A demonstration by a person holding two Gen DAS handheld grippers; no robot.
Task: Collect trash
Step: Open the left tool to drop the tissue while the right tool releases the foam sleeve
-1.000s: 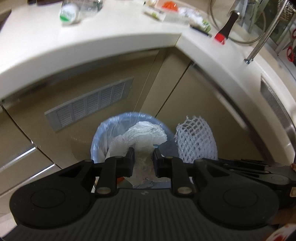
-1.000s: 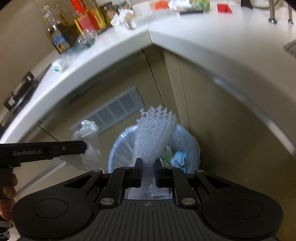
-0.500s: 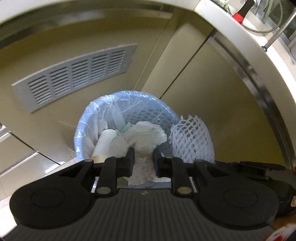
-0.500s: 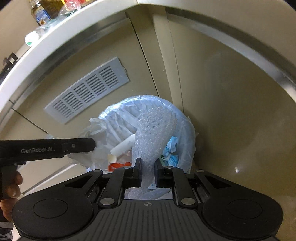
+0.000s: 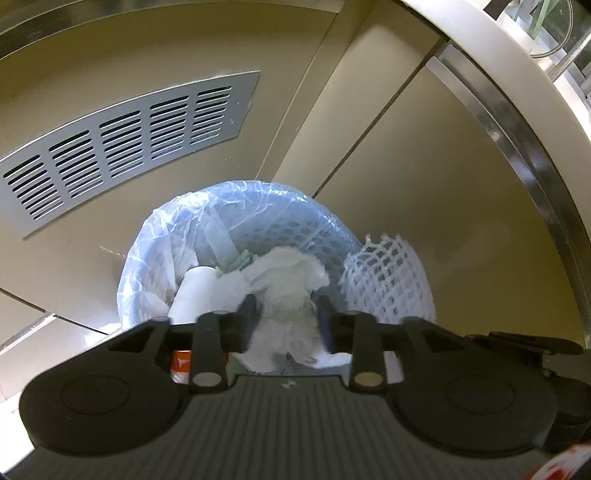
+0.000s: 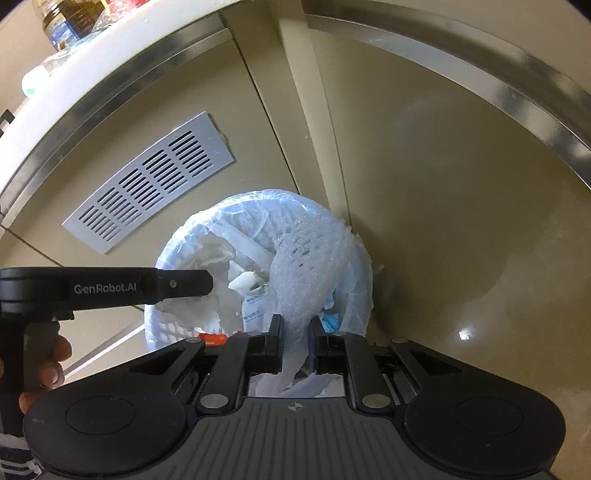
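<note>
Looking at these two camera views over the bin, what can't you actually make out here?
- Bottom of the round blue plastic-lined waste basket: buried under rubbish in both views.
- Small orange item, right wrist view: mostly behind the right gripper; unidentifiable.
- Whether the left gripper, its jaws just opening, touches the crumpled white plastic wrap between them: blurred.
- White foam mesh sleeve's lower end: hidden by the gripper body.
- Countertop bottles: cut off.

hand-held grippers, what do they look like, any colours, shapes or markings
Both are matte black plastic. The right hand-held gripper has two round discs, a ribbed grey panel with a small cross mark, and silver rivets. The left hand-held gripper is built the same; its side reads "GenRobot.AI" in pale letters. No cables or sleeves show.
</note>
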